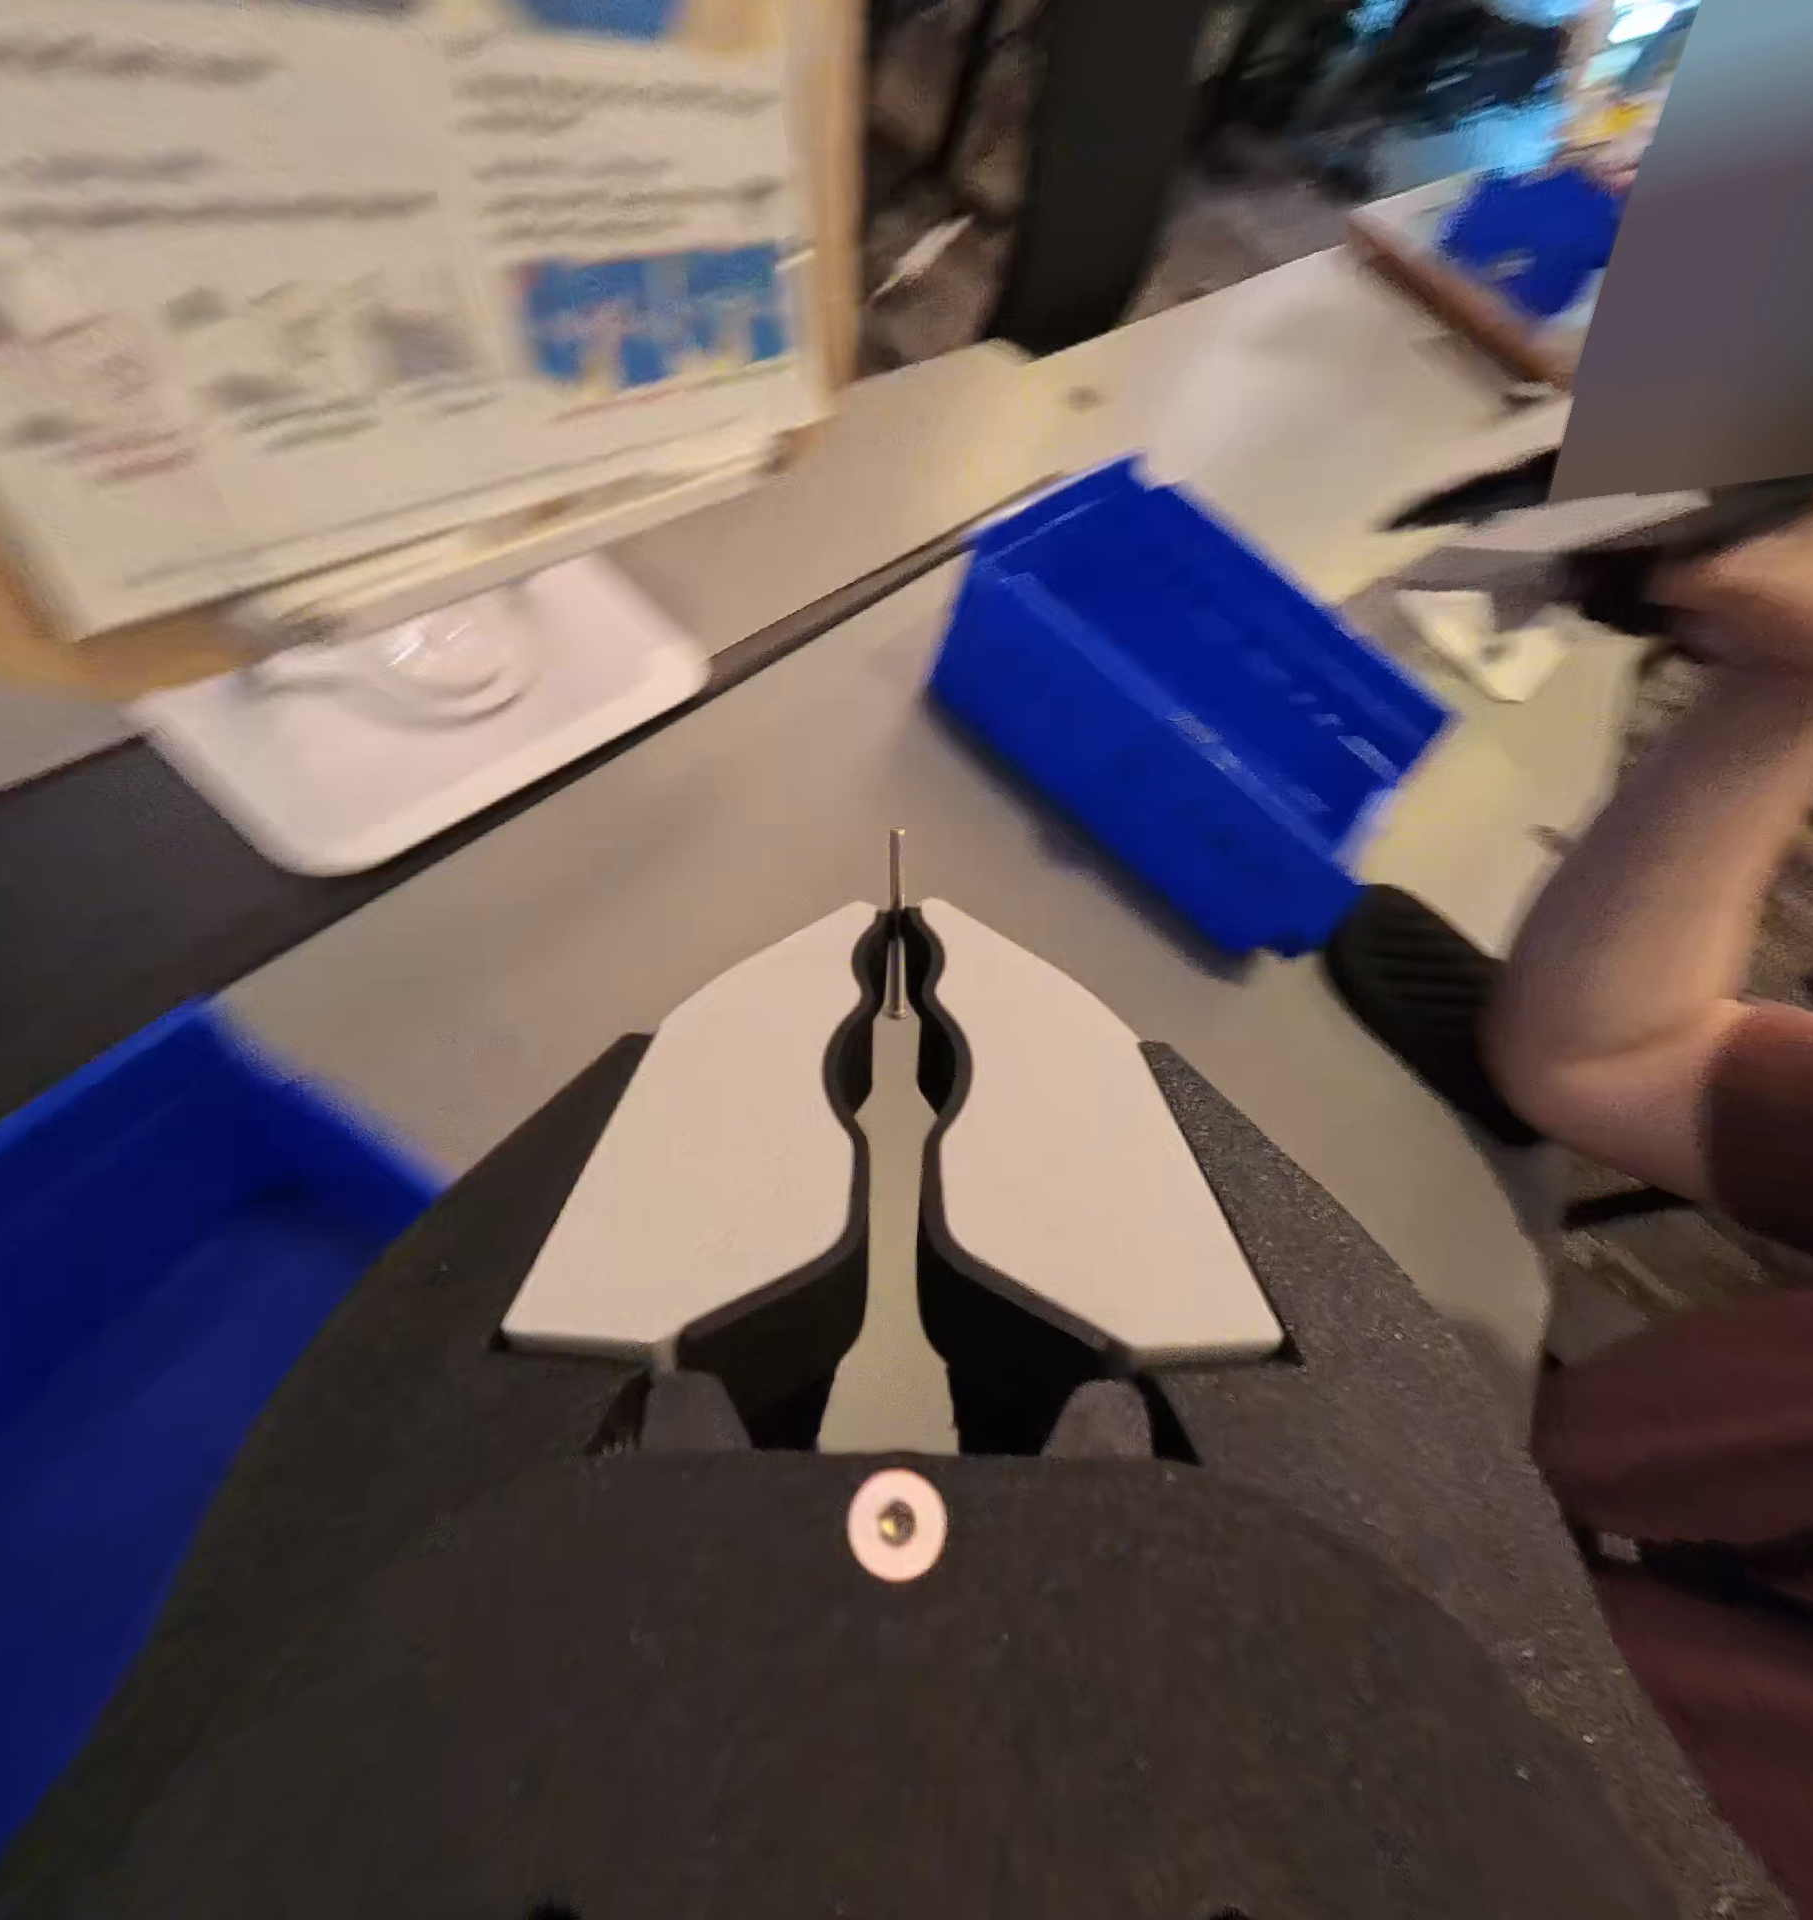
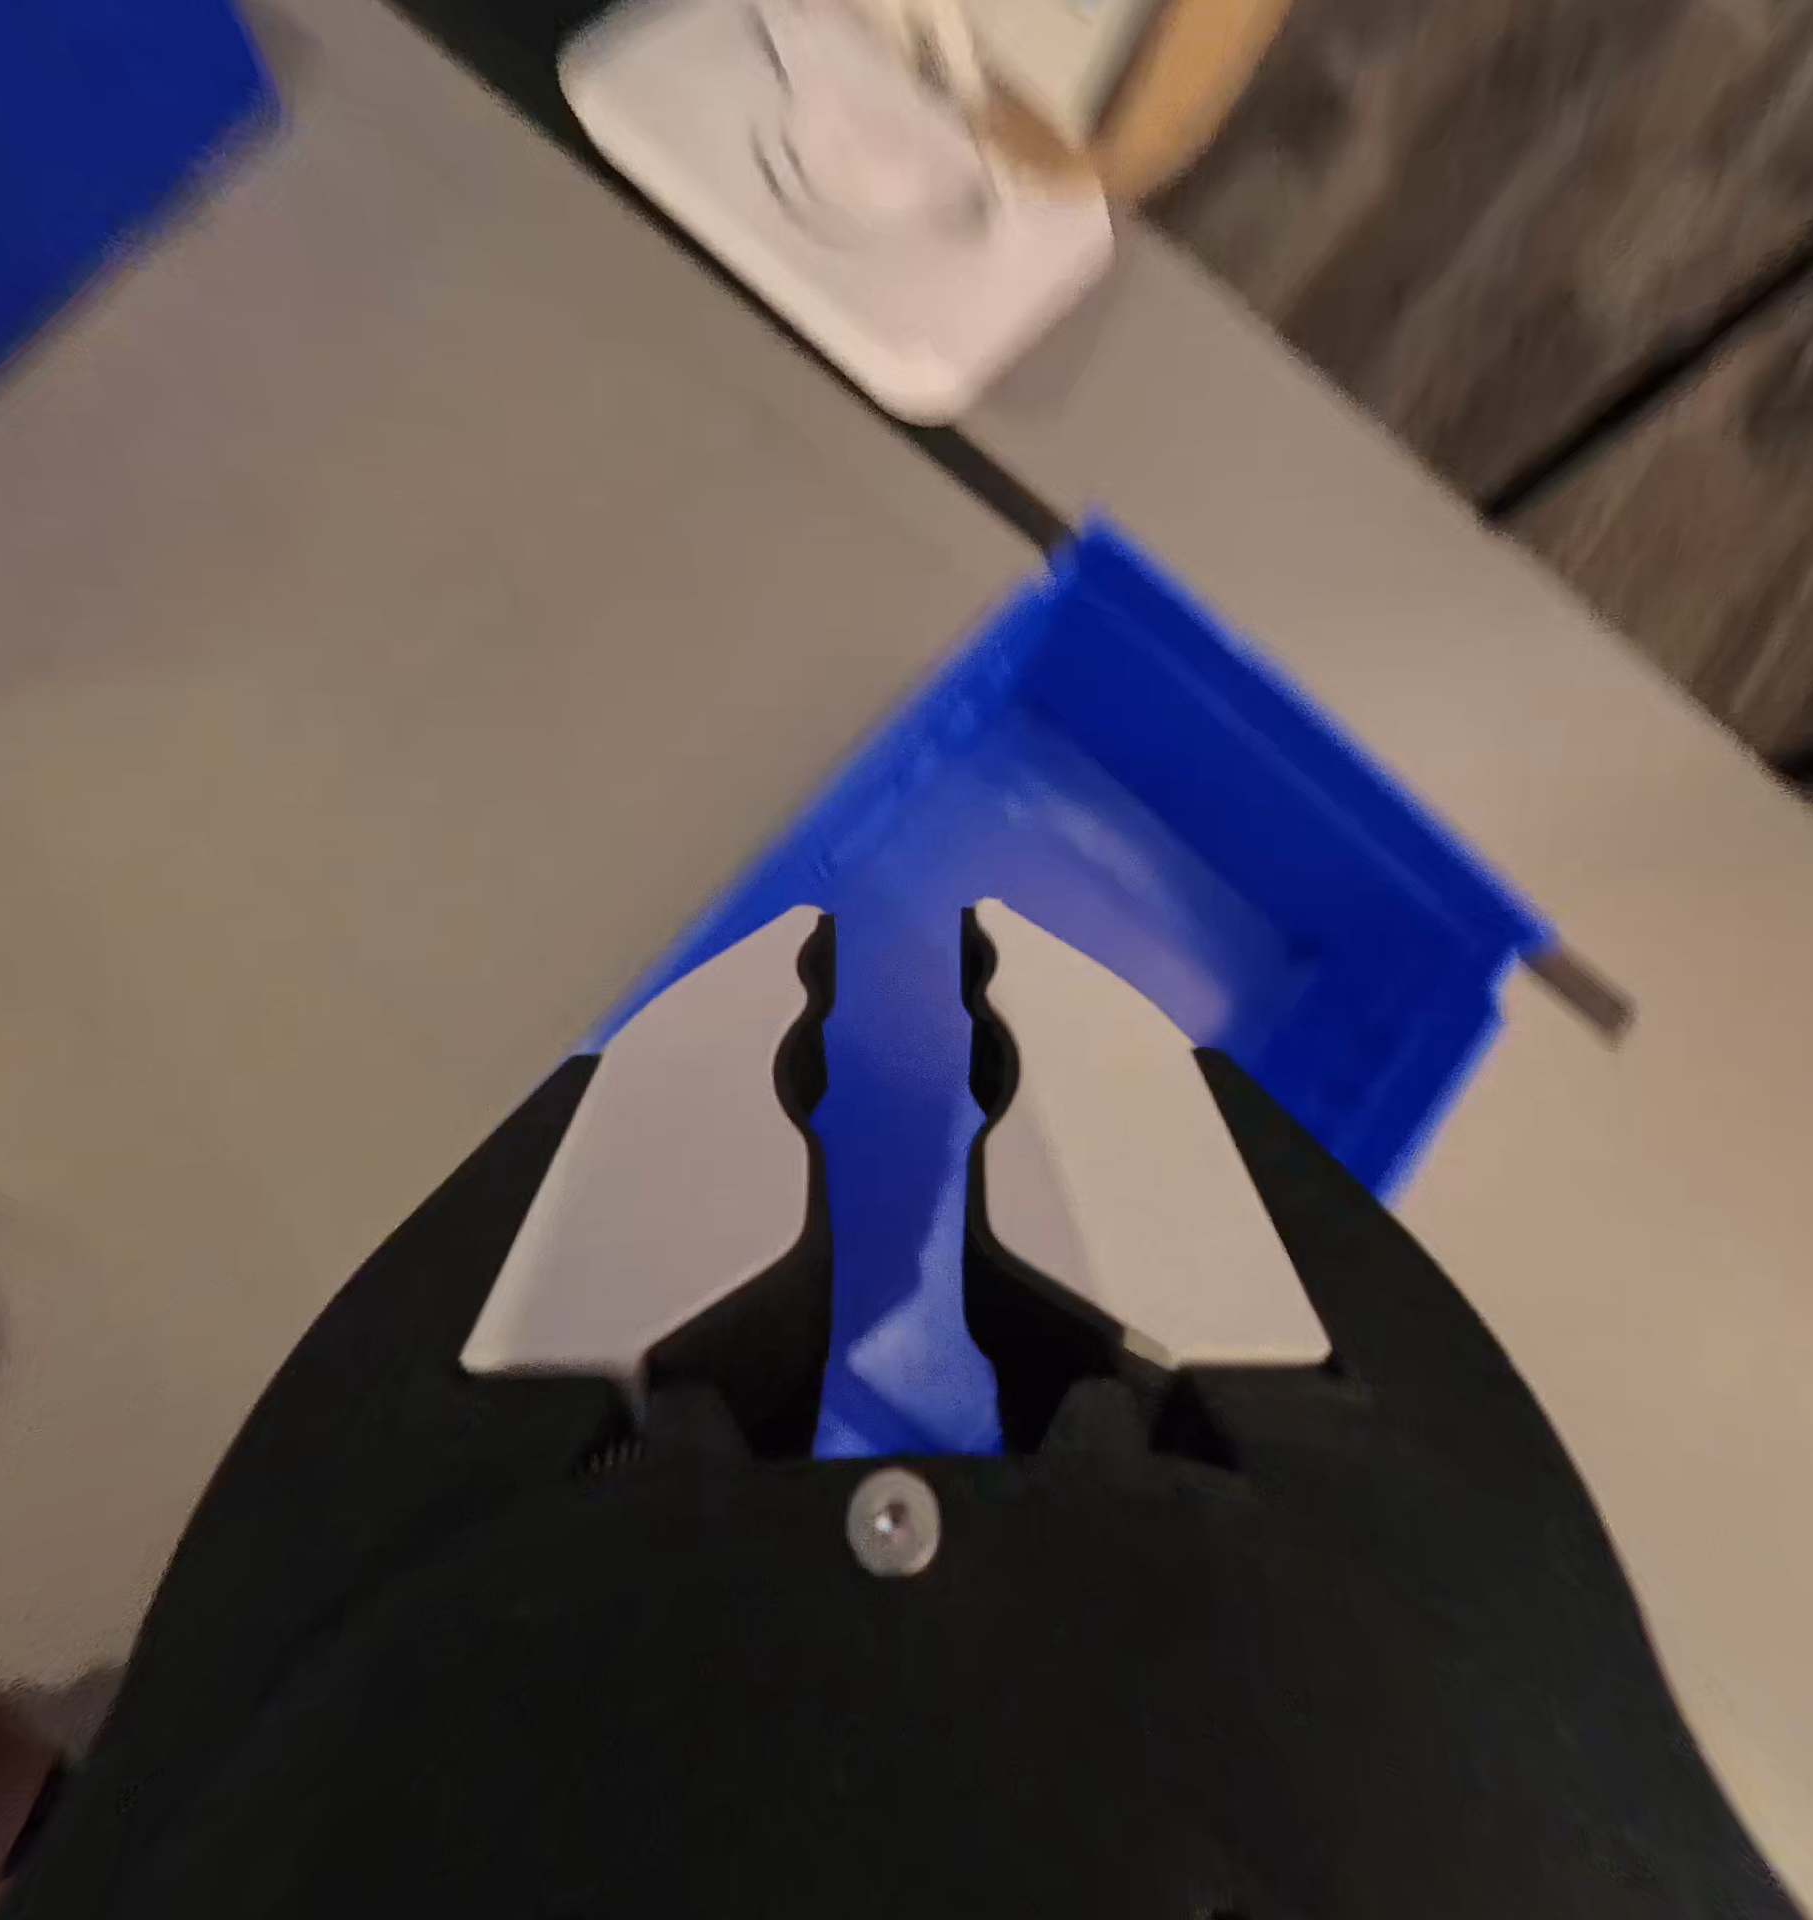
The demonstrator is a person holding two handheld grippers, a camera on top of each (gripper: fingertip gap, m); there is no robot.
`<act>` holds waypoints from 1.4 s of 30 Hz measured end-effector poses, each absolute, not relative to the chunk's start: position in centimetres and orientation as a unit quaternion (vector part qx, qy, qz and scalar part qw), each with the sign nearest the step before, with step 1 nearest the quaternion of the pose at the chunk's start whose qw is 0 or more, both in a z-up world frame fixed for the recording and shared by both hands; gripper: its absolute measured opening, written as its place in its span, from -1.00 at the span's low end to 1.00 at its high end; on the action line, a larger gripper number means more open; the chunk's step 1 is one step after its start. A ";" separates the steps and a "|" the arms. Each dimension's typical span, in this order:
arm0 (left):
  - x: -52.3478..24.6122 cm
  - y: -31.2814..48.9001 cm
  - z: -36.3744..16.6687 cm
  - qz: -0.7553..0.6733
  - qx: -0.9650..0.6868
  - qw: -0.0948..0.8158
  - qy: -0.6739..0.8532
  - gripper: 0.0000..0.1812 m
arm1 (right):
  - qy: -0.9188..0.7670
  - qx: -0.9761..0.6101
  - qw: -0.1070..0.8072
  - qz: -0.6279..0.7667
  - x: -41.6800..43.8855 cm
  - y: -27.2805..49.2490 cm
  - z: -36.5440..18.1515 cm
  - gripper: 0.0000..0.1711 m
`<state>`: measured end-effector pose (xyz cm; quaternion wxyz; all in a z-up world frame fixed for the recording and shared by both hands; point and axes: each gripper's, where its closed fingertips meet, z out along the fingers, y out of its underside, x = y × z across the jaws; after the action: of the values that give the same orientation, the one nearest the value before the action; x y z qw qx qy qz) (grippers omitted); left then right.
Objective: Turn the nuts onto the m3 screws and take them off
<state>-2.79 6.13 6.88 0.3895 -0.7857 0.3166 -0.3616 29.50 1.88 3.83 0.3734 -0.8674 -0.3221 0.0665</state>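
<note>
Left tool (image 1: 894, 912): closed to a narrow slit and gripping a thin metal screw (image 1: 896, 891) at its tips; the shaft pokes up past the fingertips, near the middle of the frame.
Right tool (image 2: 900, 914): held apart with a clear gap — nothing between its fingers; it hangs over the blue bin (image 2: 1245, 831) in the centre and right of the frame.
Blue bin, left wrist view (image 1: 1182, 717): right of centre on the grey counter (image 1: 590, 935), beyond the screw; its contents are too blurred to tell.
Second blue bin (image 1: 123, 1299): lower left of the frame, beside the left tool's black body.
White tray (image 1: 445, 727): upper left on the counter, under a stand of printed sheets (image 1: 362, 291).
Person's arm (image 1: 1660, 904): right edge of the frame, reaching toward the upper right — heavily blurred.
Nuts: none can be made out.
</note>
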 end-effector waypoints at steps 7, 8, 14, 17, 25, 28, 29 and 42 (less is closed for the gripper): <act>6.0 -2.2 11.0 -0.452 -0.671 0.410 0.422 -0.97 | -0.402 -0.607 0.542 0.419 12.7 -1.9 13.9 -0.72; 6.7 -2.8 11.3 -0.459 -0.660 0.410 0.430 -0.97 | -0.400 -0.588 0.548 0.441 11.6 -2.3 14.3 -0.72; 8.2 -4.3 10.8 -0.480 -0.633 0.415 0.443 -0.97 | -0.383 -0.537 0.540 0.523 9.0 -3.2 14.6 -0.72; 8.1 -4.3 10.7 -0.493 -0.629 0.412 0.438 -0.97 | -0.372 -0.533 0.519 0.555 8.5 -3.1 14.2 -0.75; 7.1 -3.6 10.3 -0.521 -0.630 0.397 0.418 -0.97 | -0.376 -0.546 0.489 0.567 6.9 -2.6 12.1 -0.79; 7.0 -3.7 10.0 -0.515 -0.630 0.399 0.422 -0.97 | -0.370 -0.549 0.476 0.579 6.6 -2.5 11.6 -0.79; 7.0 -3.7 9.9 -0.515 -0.631 0.398 0.423 -0.97 | -0.368 -0.546 0.467 0.590 6.5 -2.6 11.6 -0.80; 7.4 -4.1 9.8 -0.513 -0.631 0.396 0.426 -0.97 | -0.365 -0.535 0.414 0.640 6.0 -3.3 11.0 -0.97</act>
<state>7.38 -4.09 9.81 0.3957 -0.6312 0.4261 -0.5133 6.02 -3.29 11.01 0.4144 -0.5347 -0.3652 0.6395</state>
